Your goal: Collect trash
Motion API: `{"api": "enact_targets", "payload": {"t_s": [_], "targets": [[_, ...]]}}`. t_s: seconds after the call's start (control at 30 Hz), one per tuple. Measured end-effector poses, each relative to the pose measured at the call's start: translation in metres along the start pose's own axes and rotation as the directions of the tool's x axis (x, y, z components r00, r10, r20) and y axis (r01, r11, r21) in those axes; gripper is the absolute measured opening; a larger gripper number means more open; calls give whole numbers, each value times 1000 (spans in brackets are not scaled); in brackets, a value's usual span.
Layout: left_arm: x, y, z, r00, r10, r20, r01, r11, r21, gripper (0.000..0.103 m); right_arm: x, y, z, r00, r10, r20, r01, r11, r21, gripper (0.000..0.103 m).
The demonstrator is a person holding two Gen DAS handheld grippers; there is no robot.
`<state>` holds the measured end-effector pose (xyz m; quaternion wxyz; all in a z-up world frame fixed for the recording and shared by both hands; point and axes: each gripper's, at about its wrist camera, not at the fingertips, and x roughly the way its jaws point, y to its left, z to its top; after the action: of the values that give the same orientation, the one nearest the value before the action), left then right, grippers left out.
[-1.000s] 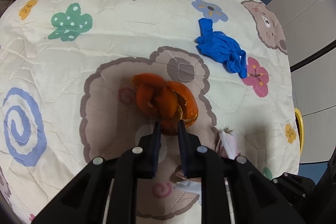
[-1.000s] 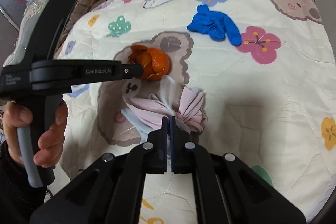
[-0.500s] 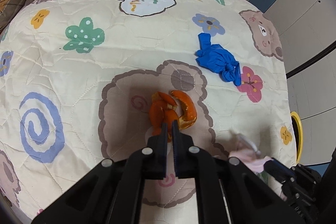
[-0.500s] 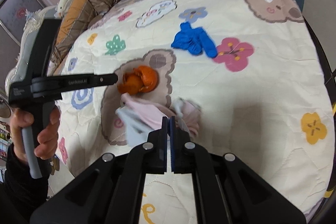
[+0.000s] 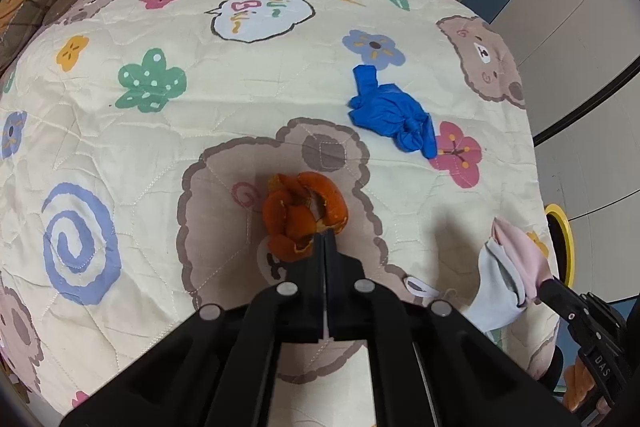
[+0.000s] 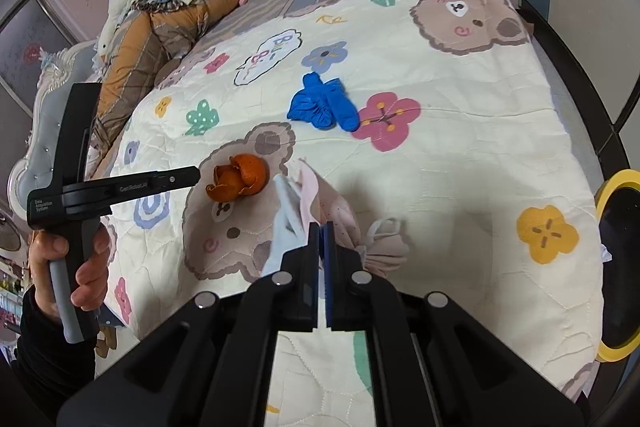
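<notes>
My left gripper [image 5: 325, 239] is shut on an orange peel [image 5: 302, 217] and holds it above the bear-print quilt [image 5: 168, 147]; the peel also shows in the right wrist view [image 6: 239, 179]. My right gripper [image 6: 321, 229] is shut on a crumpled pink and pale blue face mask [image 6: 316, 211], lifted off the quilt; it also shows in the left wrist view [image 5: 510, 279]. A crumpled blue glove [image 5: 394, 117] lies on the quilt further back, also in the right wrist view [image 6: 322, 105].
A yellow-rimmed black bin [image 6: 618, 263] stands off the bed's right edge. A heap of bedding and clothes [image 6: 160, 11] lies at the head of the bed. A small white scrap [image 5: 420, 287] lies on the quilt near my left gripper.
My left gripper closed on the orange peel and lifted it. My right gripper rose and pulled back to the right with the face mask off the quilt.
</notes>
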<state>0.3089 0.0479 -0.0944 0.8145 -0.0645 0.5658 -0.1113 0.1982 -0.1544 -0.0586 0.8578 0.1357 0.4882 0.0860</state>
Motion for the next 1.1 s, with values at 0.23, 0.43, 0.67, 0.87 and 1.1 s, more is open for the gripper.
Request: {"api": "enact_targets", "payload": {"t_s": [0.23,0.43,0.67,0.87,1.1], "targets": [[10,10,-7,999,-1,-35,0,1000,-15,1,-1,2,-4,1000,11,-7,-11,1000,-9,1],[20,19,-6,1000,-12,-13,12,998,-54,39,6,8,-5,999,22,-25,-23,999,-24,1],[45,25,-1,999,-13,-35,10,996,-86,42,15,9,-6,999,20,-45,-22,999,-34,1],[70,21,3,998,7,-67,-13,995,-97,38,23,7,-7,998,24,-62,-26,999,-29,1],[62,21,1,999,-1,-34,-2,996,-87,22,23,3,-7,998,28,-63,-29,999,-20,1]]}}
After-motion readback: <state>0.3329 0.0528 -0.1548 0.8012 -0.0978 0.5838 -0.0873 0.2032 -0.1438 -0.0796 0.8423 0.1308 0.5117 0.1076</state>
